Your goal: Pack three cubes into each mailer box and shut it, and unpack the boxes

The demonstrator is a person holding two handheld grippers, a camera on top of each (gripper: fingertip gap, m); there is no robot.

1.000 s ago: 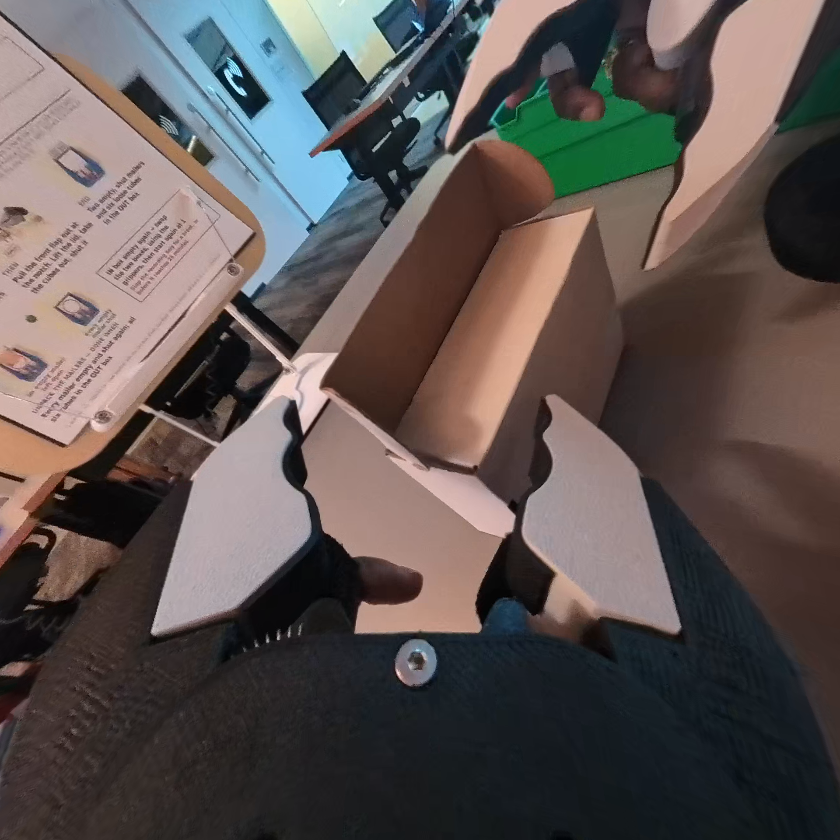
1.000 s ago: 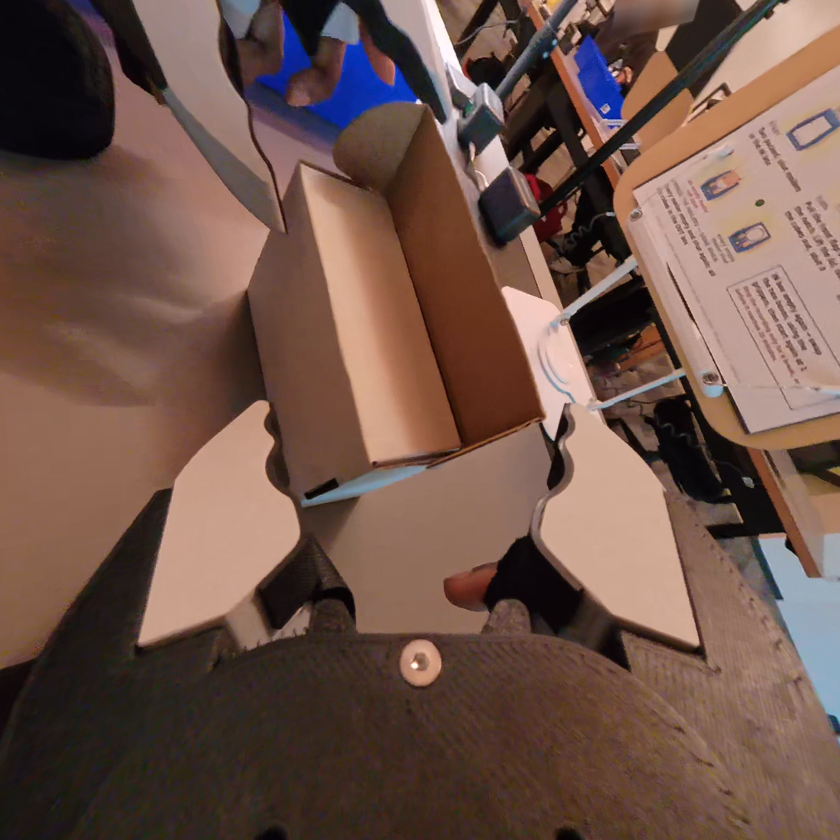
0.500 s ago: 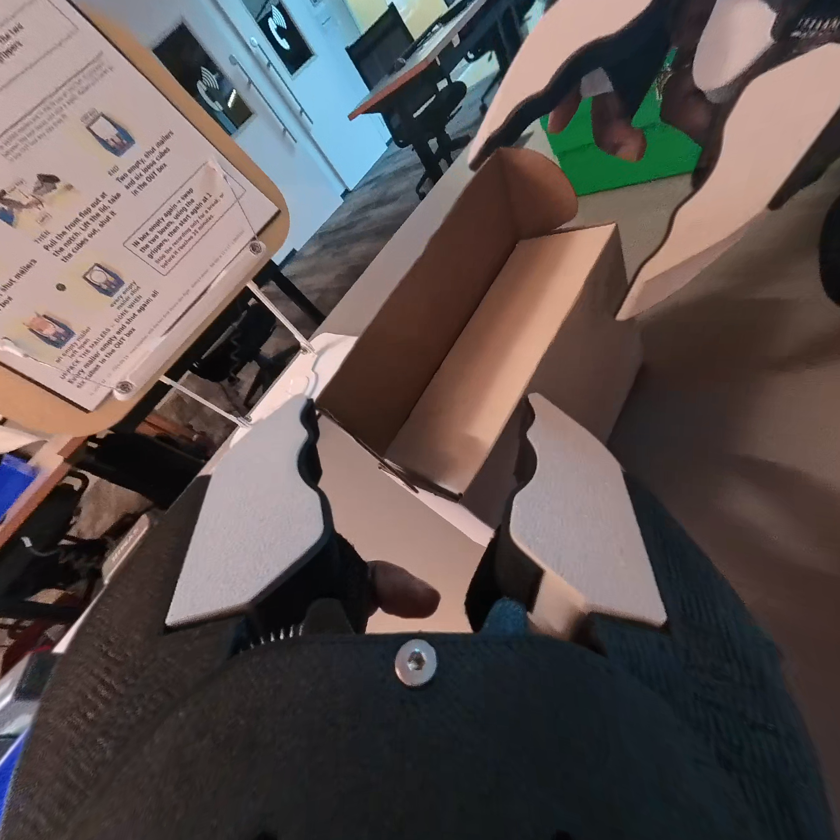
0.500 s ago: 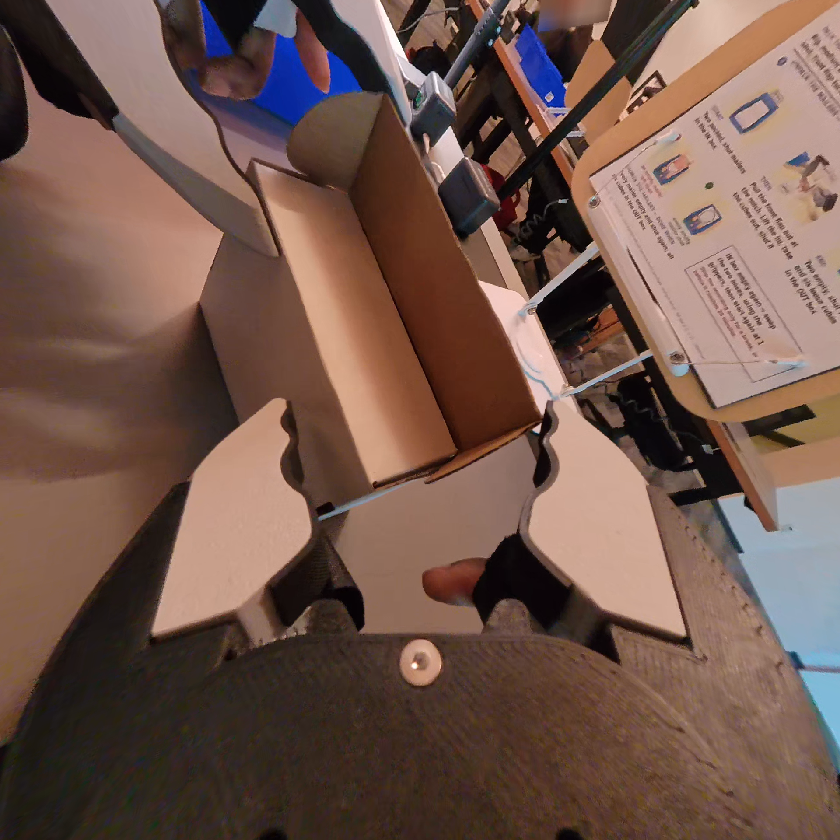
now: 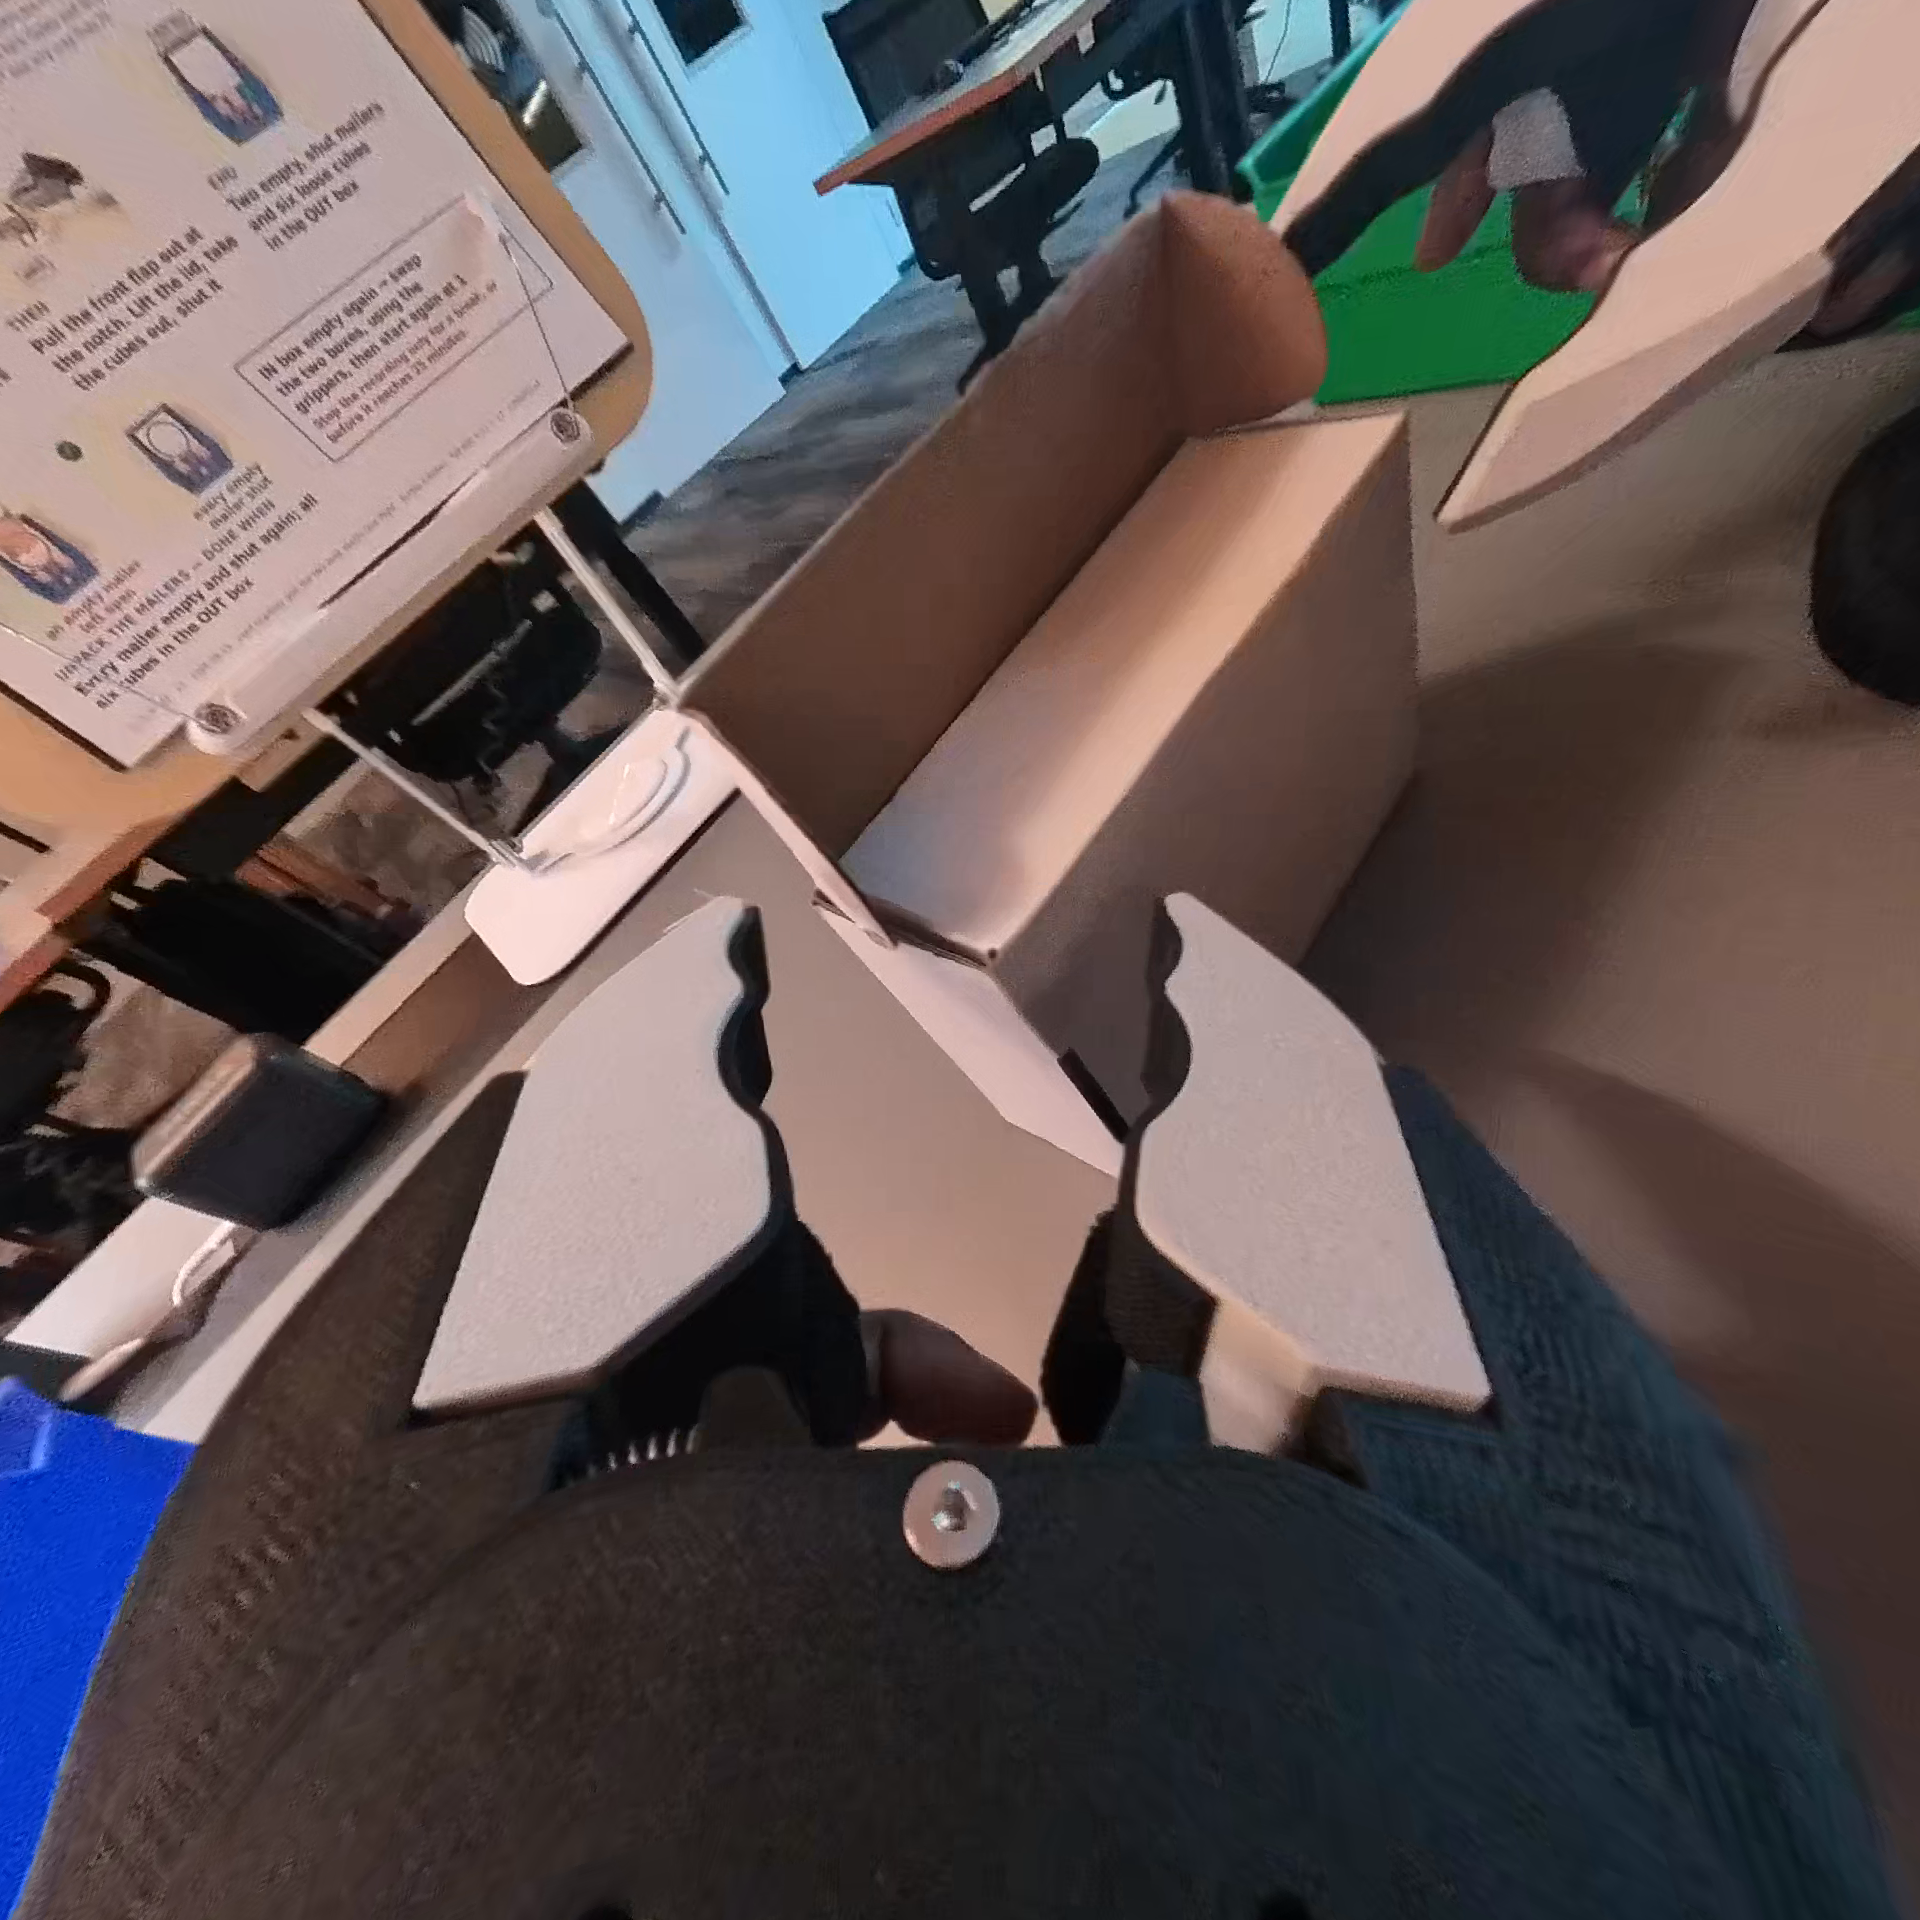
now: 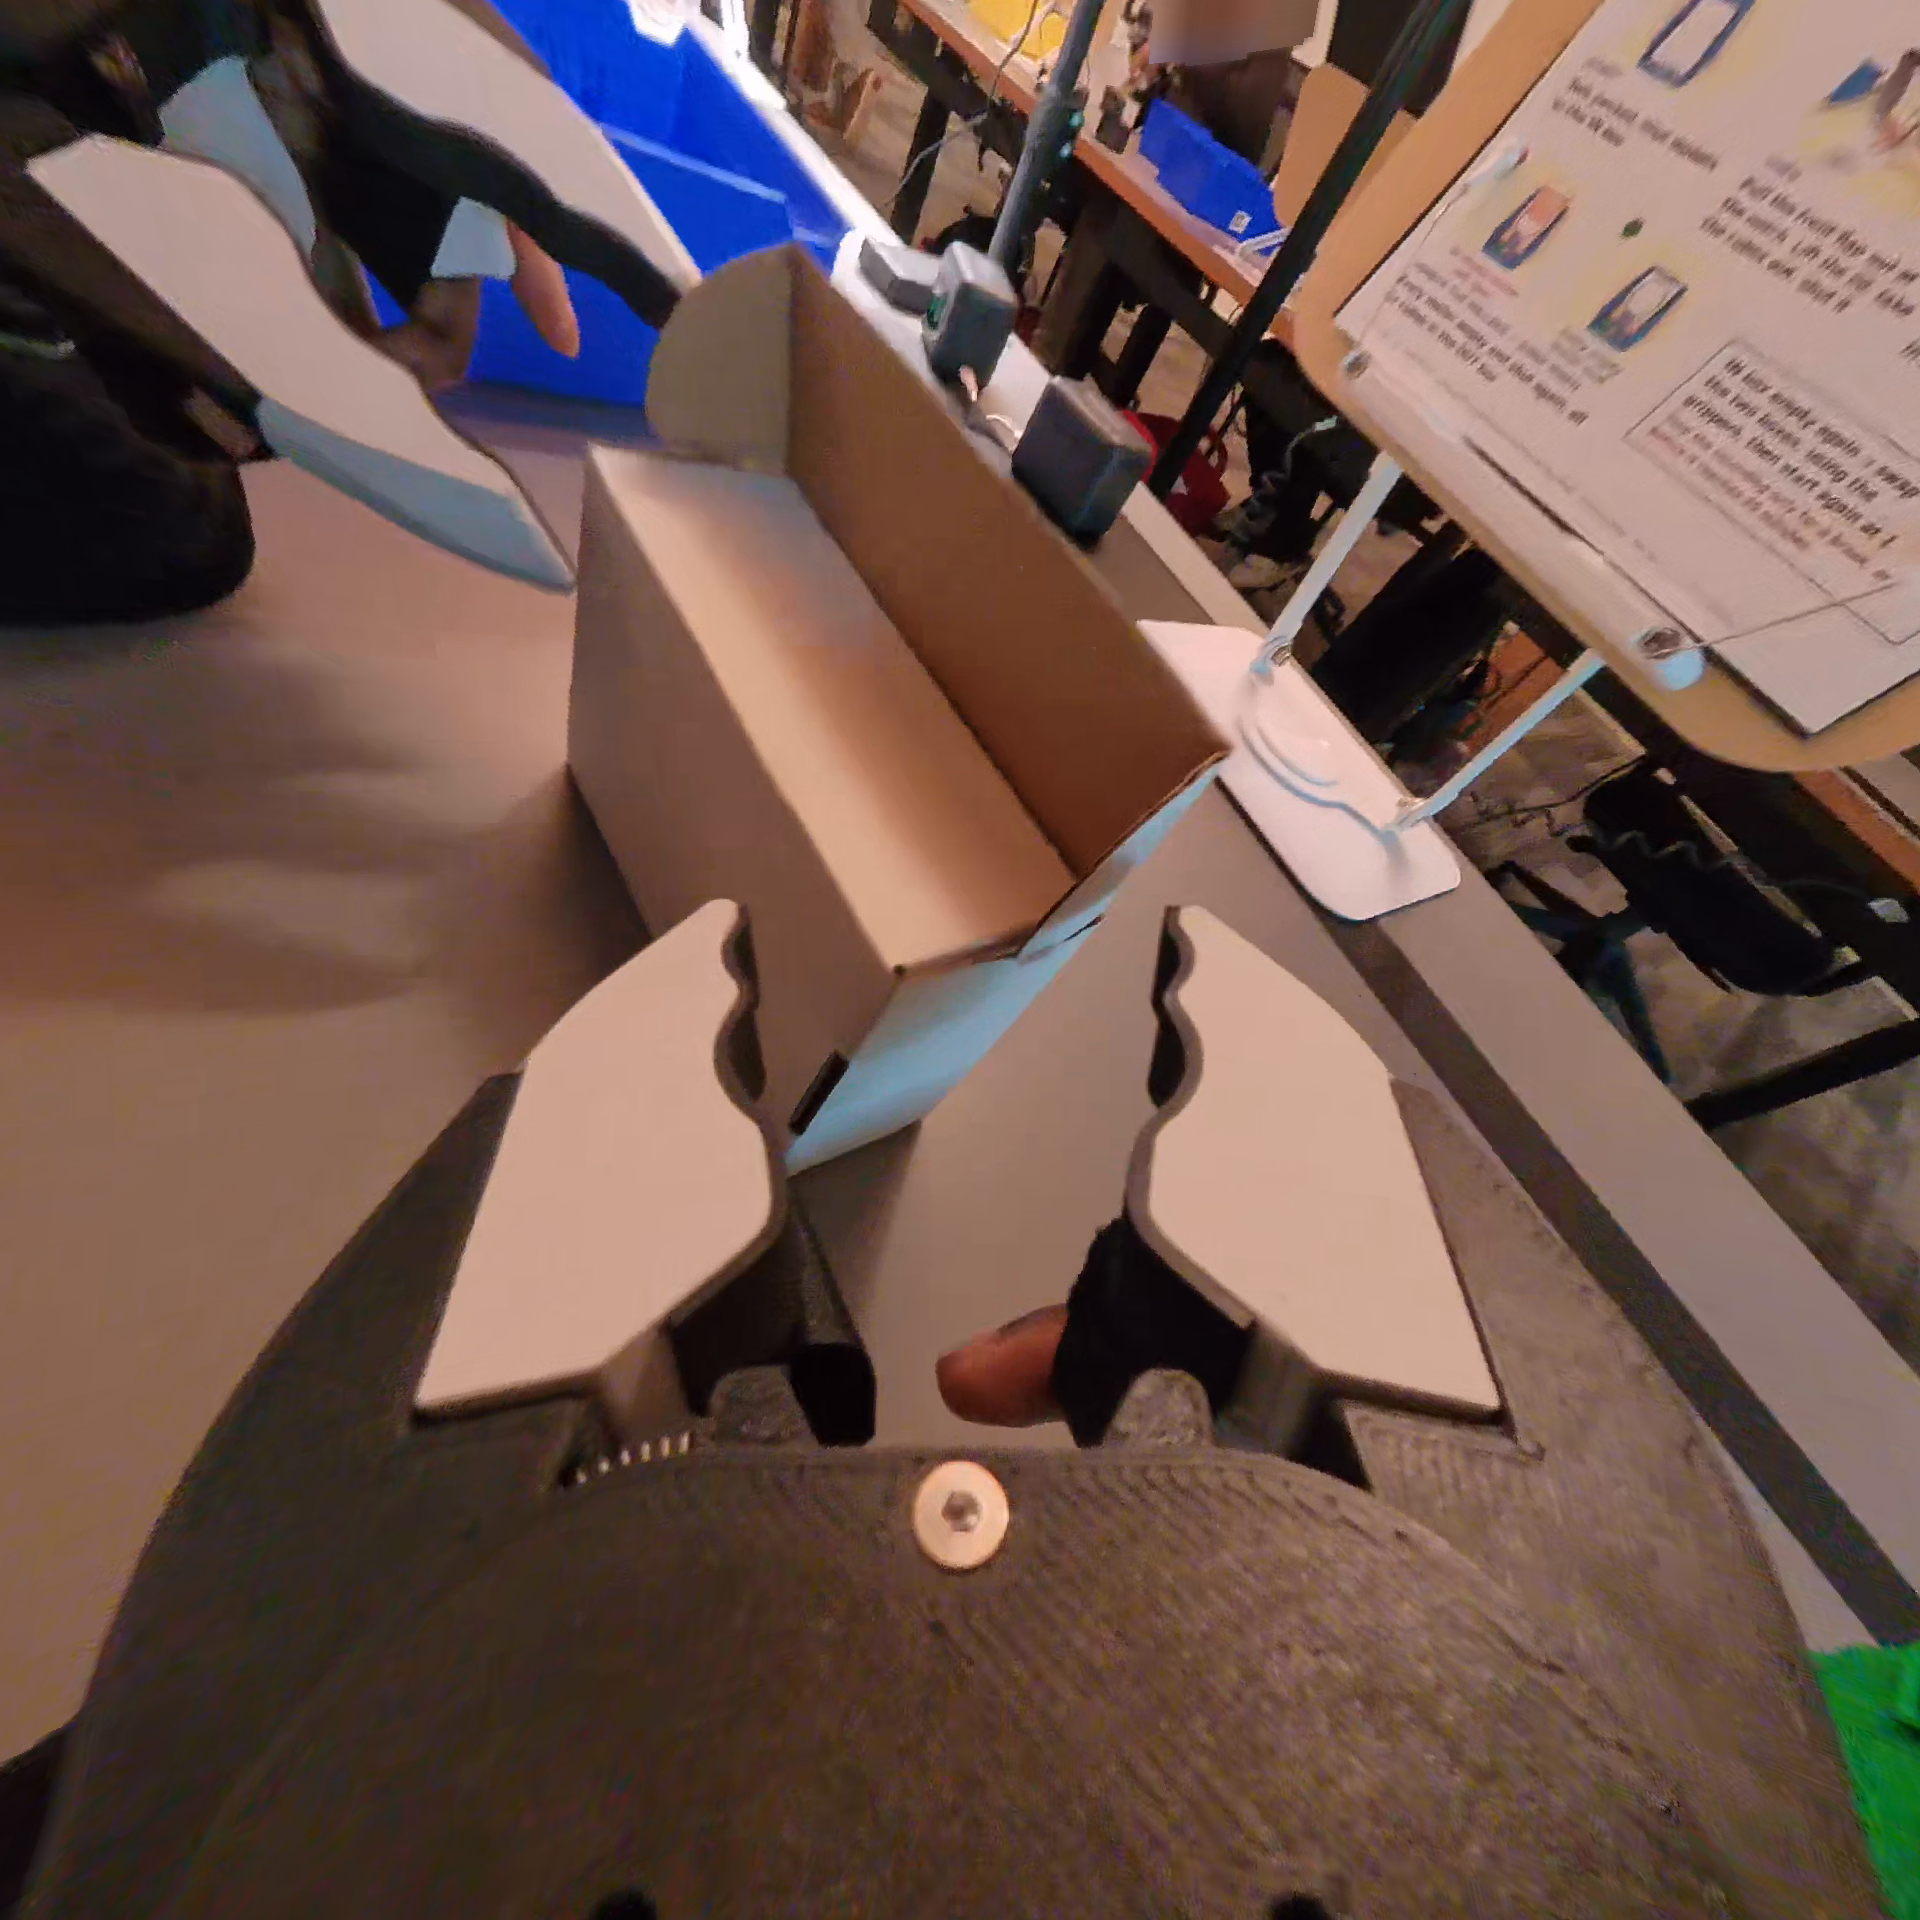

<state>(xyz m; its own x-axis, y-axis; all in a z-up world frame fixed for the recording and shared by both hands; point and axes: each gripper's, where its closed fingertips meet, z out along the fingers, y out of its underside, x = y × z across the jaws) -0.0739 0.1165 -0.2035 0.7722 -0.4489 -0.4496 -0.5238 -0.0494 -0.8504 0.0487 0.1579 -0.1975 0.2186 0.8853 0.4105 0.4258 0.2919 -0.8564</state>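
Observation:
A brown cardboard mailer box point(image 5: 1143, 717) lies on the tan table point(image 5: 1621, 935), between my two grippers. Its top panel lies flat. A long flap point(image 5: 987, 520) stands upright along its far side, and a white side tab point(image 5: 966, 1029) sticks out at the near end. My left gripper point(image 5: 956, 920) is open and empty just short of that end. In the right wrist view the box point(image 6: 790, 717) shows from its other end. My right gripper point(image 6: 956, 920) is open and empty there. Each gripper shows beyond the box in the other's view. No cubes are in view.
An instruction board point(image 5: 260, 312) on a white stand point(image 5: 592, 862) sits behind the box near the table's back edge. Black adapters point(image 6: 1081, 457) lie by that edge. A blue bin point(image 6: 665, 208) is on the left gripper's side, a green bin point(image 5: 1455, 312) on the right gripper's.
Both grippers have tilted and drawn back a little from the box ends, staying open. The box has stayed in place with its flap upright.

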